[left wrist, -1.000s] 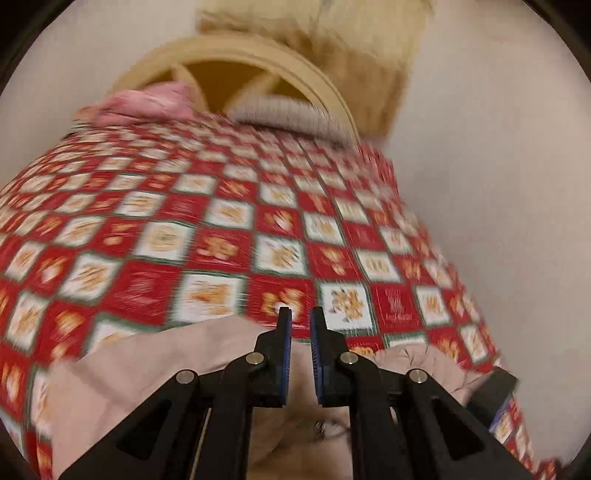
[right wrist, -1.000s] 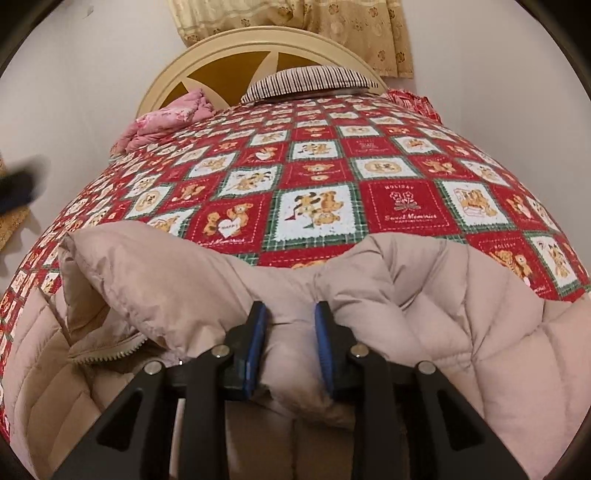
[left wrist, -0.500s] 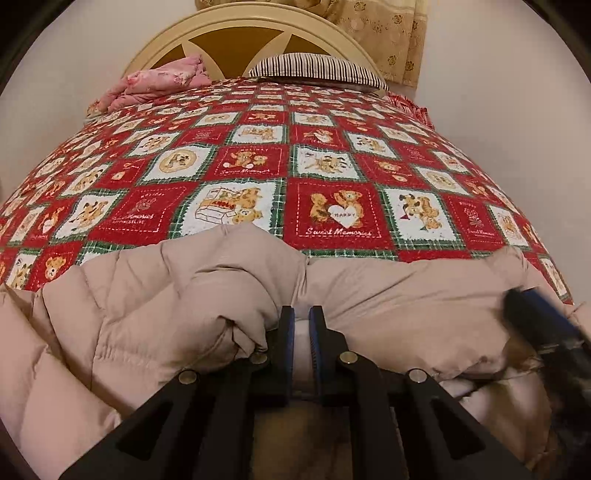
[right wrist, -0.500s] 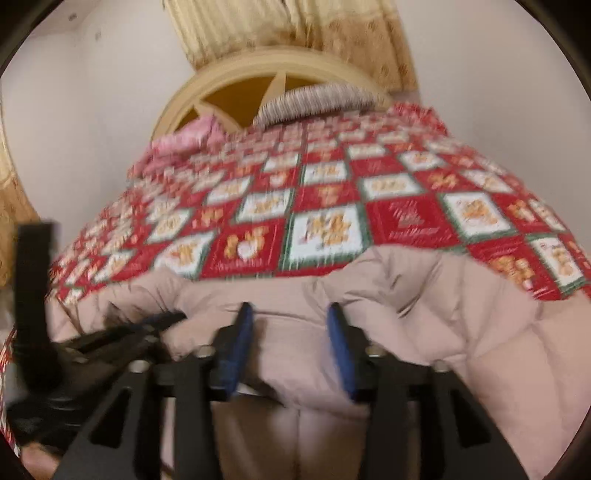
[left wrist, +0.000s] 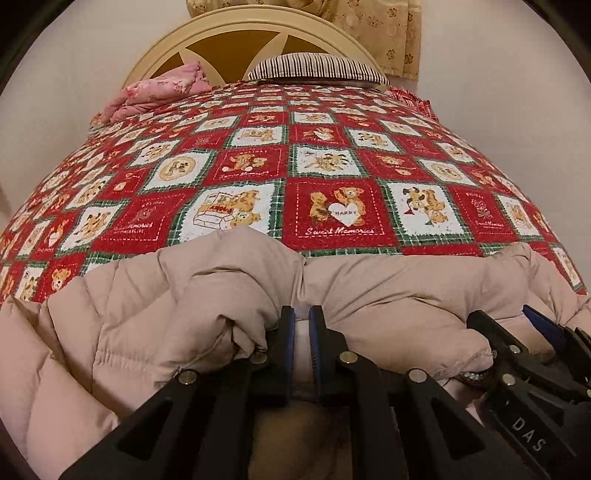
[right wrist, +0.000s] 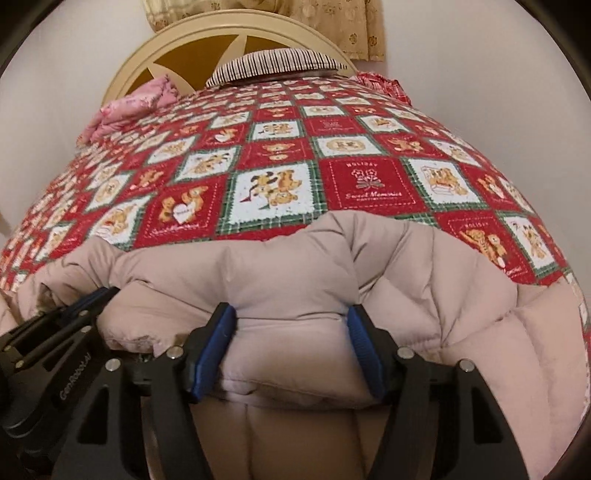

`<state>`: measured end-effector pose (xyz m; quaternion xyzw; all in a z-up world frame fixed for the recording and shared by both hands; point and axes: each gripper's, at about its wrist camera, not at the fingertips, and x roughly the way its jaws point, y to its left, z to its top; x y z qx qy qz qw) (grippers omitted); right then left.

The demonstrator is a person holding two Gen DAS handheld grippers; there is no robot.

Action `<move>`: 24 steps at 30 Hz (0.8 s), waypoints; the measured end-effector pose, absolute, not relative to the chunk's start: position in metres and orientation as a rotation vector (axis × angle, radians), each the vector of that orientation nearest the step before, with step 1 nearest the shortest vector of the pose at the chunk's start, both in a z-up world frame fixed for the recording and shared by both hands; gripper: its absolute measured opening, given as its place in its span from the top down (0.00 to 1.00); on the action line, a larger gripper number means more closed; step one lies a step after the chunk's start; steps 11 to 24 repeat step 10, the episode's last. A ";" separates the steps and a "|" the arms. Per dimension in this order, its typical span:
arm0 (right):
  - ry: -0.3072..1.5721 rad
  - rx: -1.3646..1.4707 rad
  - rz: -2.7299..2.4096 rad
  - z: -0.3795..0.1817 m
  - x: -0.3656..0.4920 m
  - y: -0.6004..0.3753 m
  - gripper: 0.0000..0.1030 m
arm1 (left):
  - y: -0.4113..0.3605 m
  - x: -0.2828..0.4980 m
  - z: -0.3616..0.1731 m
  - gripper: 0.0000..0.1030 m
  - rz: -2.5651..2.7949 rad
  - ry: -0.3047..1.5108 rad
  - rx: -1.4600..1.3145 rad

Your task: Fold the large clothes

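Observation:
A puffy beige down jacket (left wrist: 207,295) lies across the near end of the bed; it also fills the lower half of the right wrist view (right wrist: 295,280). My left gripper (left wrist: 302,317) is shut on a fold of the jacket's edge. My right gripper (right wrist: 291,314) is open, its blue pads wide apart either side of a jacket fold. The right gripper shows at the lower right of the left wrist view (left wrist: 517,332). The left gripper shows at the lower left of the right wrist view (right wrist: 85,302).
The bed carries a red and white teddy-bear quilt (left wrist: 332,177). At its head are a striped pillow (left wrist: 314,66), a pink folded cloth (left wrist: 159,88) and a cream headboard (left wrist: 229,33). White walls stand on both sides.
My right gripper has opened wide from a near-closed grip on the jacket. Both grippers have come down close together at the jacket's folded edge.

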<state>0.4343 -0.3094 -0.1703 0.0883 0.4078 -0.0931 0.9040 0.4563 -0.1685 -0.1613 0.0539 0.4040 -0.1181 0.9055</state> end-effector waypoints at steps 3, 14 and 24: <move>0.849 0.161 -0.210 -0.172 0.433 -0.309 0.35 | -0.172 0.456 -0.162 0.91 -0.228 0.830 0.140; 0.857 0.120 -0.259 -0.173 0.436 -0.305 0.32 | -0.186 0.457 -0.163 0.92 -0.185 0.820 0.231; 0.857 0.120 -0.259 -0.173 0.436 -0.305 0.32 | -0.186 0.457 -0.163 0.92 -0.185 0.820 0.231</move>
